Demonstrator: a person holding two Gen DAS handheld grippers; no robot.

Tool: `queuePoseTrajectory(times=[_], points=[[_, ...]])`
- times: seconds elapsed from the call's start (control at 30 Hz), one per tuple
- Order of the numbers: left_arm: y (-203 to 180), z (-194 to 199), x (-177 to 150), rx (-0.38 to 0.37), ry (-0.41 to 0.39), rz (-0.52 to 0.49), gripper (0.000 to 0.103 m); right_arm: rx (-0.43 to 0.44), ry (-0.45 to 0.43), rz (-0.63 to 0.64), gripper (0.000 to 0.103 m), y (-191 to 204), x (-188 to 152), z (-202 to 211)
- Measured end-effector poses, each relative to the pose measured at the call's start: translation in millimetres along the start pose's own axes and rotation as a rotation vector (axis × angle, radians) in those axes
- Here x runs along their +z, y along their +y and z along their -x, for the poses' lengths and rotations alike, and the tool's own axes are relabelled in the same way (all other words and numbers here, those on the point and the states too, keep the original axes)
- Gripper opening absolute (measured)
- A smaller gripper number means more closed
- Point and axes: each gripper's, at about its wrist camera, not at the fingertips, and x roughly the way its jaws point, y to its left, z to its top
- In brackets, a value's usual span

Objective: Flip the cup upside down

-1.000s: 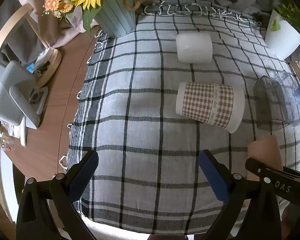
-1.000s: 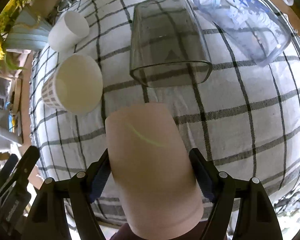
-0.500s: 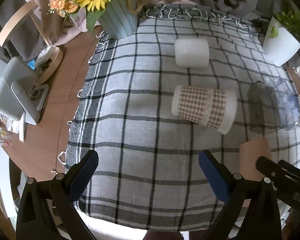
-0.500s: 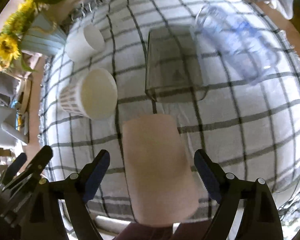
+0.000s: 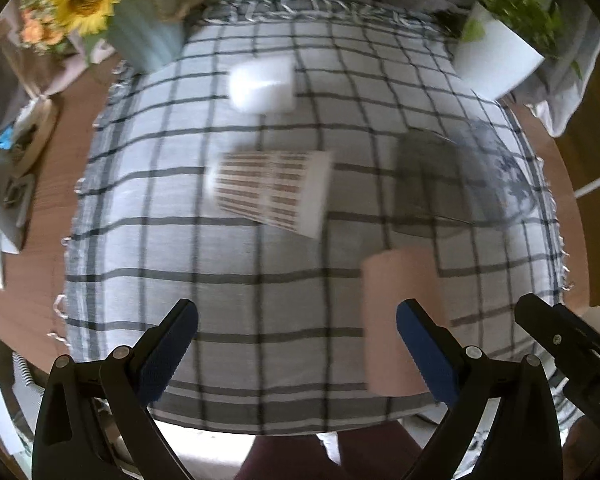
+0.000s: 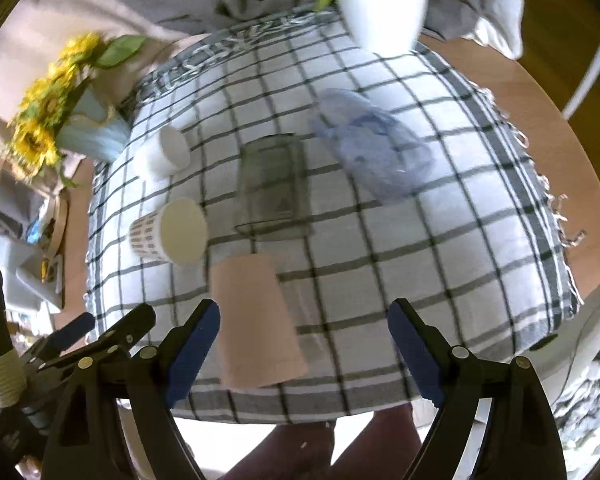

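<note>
Pink cup [image 6: 256,320] stands inverted, wide mouth down, on checked cloth [image 6: 439,264] near front edge of worktop. Right tongs [image 6: 303,344] spread wide, empty, cup off toward their left finger. Left tongs [image 5: 296,344] also wide, empty. Step judged: retreat after release. Back straight out, avoid brushing cup wall; light cup, tips easily. Houndstooth cup [image 6: 168,236], grey tumbler [image 6: 272,188] lying on sides.

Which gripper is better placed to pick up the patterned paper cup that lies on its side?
Left. The patterned paper cup lies straight ahead of the open left gripper, with bare cloth between. For the right gripper it sits far left, past the pink cup.
</note>
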Motion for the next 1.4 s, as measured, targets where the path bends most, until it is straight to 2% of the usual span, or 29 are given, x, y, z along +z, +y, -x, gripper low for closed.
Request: queuePoseTrajectory(times=[0.13, 0.43, 0.63, 0.83, 0.97, 1.03, 1.13, 1.27, 1.4], points=[[-19.1, -17.0, 6.5, -0.054, 0.064, 0.009, 0.1, -0.014, 0.014, -0.074, 0.086, -31.0, 1.0, -2.4], [-46.7, -49.2, 17.1, -0.07, 0.155, 0.013, 0.096, -0.014, 0.051, -0.177, 0.086, -73.1, 0.7, -14.3], [-55.2, -66.1, 25.6, -0.069, 0.188, 0.018, 0.088, -0.023, 0.065, -0.207, 0.086, -85.2, 2.7, -23.0], [-59.4, -79.5, 30.7, -0.088, 0.22, 0.038, 0.085, -0.023, 0.077, -0.213, 0.086, -87.3, 4.1, -29.3], [-61.2, -86.0, 31.2, -0.109, 0.236, 0.043, 0.075, -0.03, 0.078, -0.203, 0.086, -85.0, 5.8, -32.0], [-63.3, -84.4, 31.2, -0.136, 0.234, 0.036, 0.063, -0.031, 0.079, -0.204, 0.086, -84.5, 6.0, -32.3], [-68.6, -78.4, 32.1, -0.121, 0.221, 0.015, 0.063, -0.028, 0.081, -0.207, 0.086, -84.8, 5.3, -33.1], [-69.5, -57.5, 32.8, -0.112, 0.159, -0.001, 0.063, -0.025, 0.071, -0.198, 0.086, -83.9, 5.5, -29.9], [-67.4, -39.6, 33.0, -0.112, 0.052, -0.026, 0.063, -0.01, 0.062, -0.201, 0.086, -83.1, 5.5, -24.6]])
